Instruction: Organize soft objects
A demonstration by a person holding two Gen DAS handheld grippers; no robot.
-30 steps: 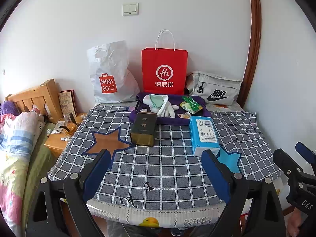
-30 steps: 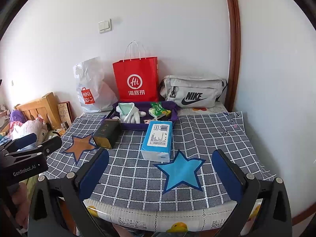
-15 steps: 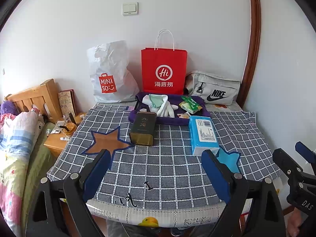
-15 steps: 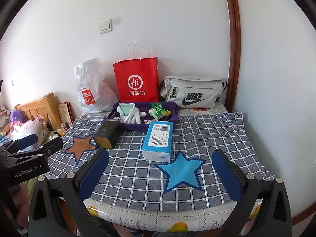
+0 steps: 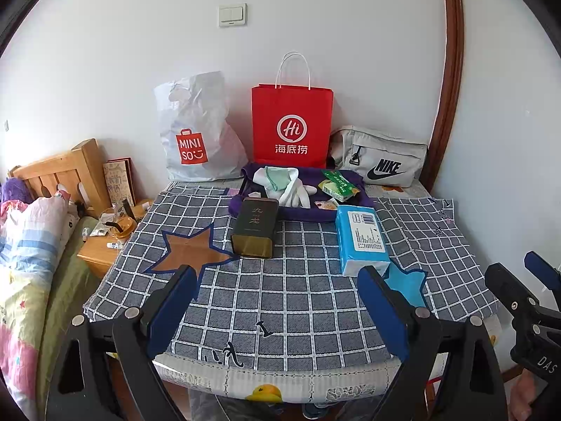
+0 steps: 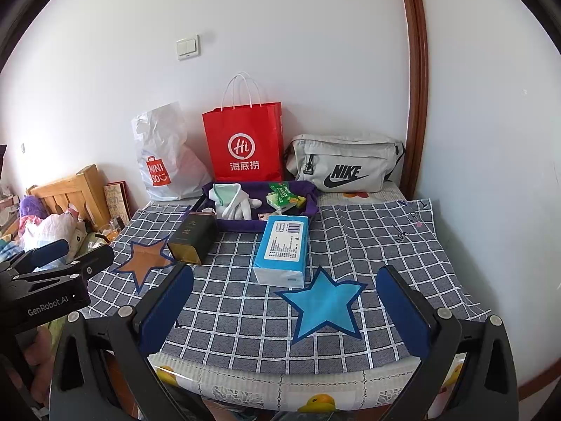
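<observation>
Left gripper [image 5: 277, 301] and right gripper [image 6: 284, 301] hang at the near edge of the table, each with fingers spread wide and holding nothing. The checked tablecloth [image 5: 298, 301] carries a blue star patch [image 6: 324, 307] nearest the right gripper and a brown star patch [image 5: 189, 252] to the left. Beyond these, the blue tissue pack [image 6: 284, 249] lies flat, its near end at the blue star. A dark tin [image 5: 254, 228] lies to its left. Behind both sits the purple tray [image 6: 313, 198], holding white gloves [image 6: 233, 203] and a green packet [image 6: 282, 198]. Against the wall stand a white plastic bag [image 5: 196, 133], a red paper bag [image 5: 291, 129] and a grey waist bag [image 6: 347, 168].
</observation>
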